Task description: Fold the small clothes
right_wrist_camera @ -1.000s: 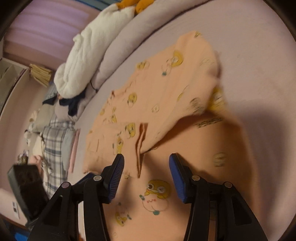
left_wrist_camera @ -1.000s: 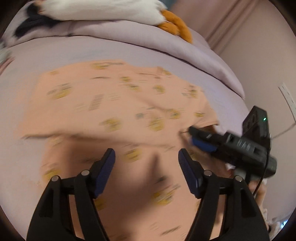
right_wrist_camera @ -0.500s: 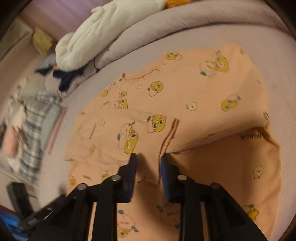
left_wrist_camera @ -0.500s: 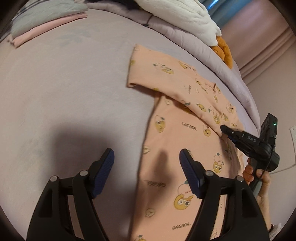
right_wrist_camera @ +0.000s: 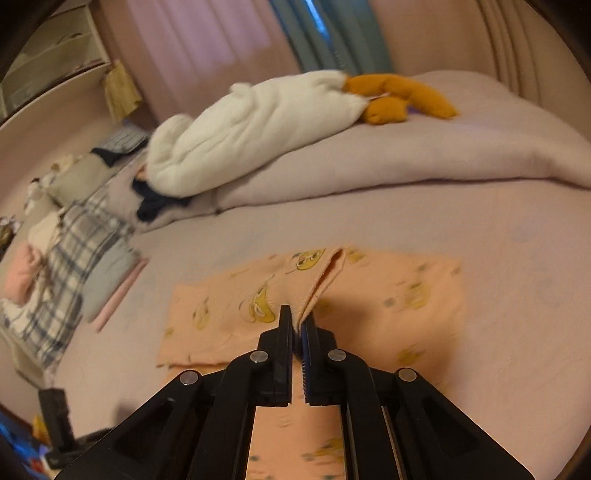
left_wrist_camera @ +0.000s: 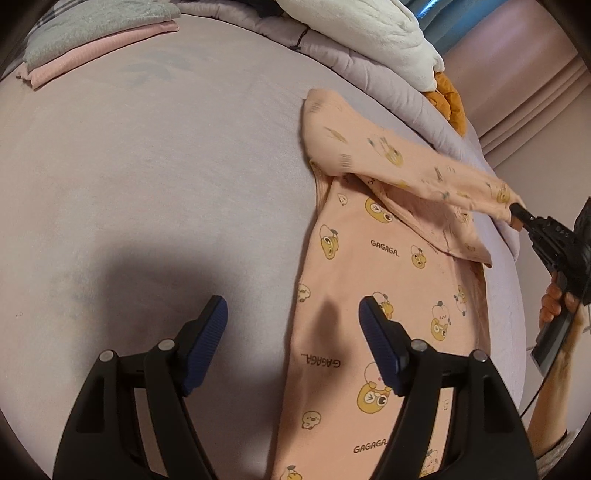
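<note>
One sleeve of the peach garment [left_wrist_camera: 373,280] is pinched between the closed jaws of the right gripper [right_wrist_camera: 297,325] and held lifted toward the right edge of the left wrist view; the body lies flat on the bed [left_wrist_camera: 155,155], lower centre-right. The left gripper [left_wrist_camera: 293,325] is held wide open and empty above the garment's left edge. The sleeve is best carried across taut and laid square, while the body is perhaps pinned so nothing is dragged.

A lilac bed [right_wrist_camera: 498,236] fills the room; behind it hang pink curtains [right_wrist_camera: 207,40] and a teal curtain [right_wrist_camera: 332,33].
</note>
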Motion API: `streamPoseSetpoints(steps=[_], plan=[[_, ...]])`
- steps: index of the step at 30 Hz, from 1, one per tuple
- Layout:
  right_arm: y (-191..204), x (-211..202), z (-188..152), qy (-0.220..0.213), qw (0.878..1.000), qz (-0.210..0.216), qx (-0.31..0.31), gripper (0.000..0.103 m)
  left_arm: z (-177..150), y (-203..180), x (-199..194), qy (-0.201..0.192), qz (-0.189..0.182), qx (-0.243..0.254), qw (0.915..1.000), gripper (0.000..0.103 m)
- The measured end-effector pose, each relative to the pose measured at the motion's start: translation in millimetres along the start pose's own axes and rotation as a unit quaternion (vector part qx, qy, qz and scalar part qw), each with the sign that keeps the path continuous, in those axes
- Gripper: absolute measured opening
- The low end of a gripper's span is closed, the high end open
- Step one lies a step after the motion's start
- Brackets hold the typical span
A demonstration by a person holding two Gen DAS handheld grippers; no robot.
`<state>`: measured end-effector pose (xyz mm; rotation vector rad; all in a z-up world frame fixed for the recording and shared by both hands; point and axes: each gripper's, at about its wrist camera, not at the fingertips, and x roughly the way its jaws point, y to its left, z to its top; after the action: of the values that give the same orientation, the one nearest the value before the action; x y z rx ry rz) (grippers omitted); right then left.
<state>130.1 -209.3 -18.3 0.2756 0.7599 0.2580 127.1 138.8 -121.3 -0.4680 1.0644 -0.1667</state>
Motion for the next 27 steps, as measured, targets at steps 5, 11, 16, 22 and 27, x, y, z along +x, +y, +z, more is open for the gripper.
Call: streamPoseSetpoints(steps=[5, 11, 16, 22, 27], plan=[[-38, 14, -10, 0.019, 0.996, -0.080, 0.020, 0.005, 2, 2, 2, 0.004, 0.001, 0.000, 1.0000, 0.074], [-61, 43, -29, 0.071, 0.984, -0.165, 0.009, 0.006, 1, -1, 1, 0.007, 0.005, 0.008, 0.9999, 0.075], [-57, 22, -21, 0.014, 0.992, -0.119, 0.024, 0.008, 0, -3, 0, 0.009, 0.006, 0.014, 0.9999, 0.075], [-53, 61, -44, 0.070, 0.990, -0.121, -0.007, 0.008, -8, -13, -4, 0.013, 0.005, 0.020, 0.9997, 0.075], [-51, 64, -53, 0.068, 0.990, -0.124, 0.005, 0.008, -18, -24, -15, 0.011, 0.001, 0.031, 0.9994, 0.075]])
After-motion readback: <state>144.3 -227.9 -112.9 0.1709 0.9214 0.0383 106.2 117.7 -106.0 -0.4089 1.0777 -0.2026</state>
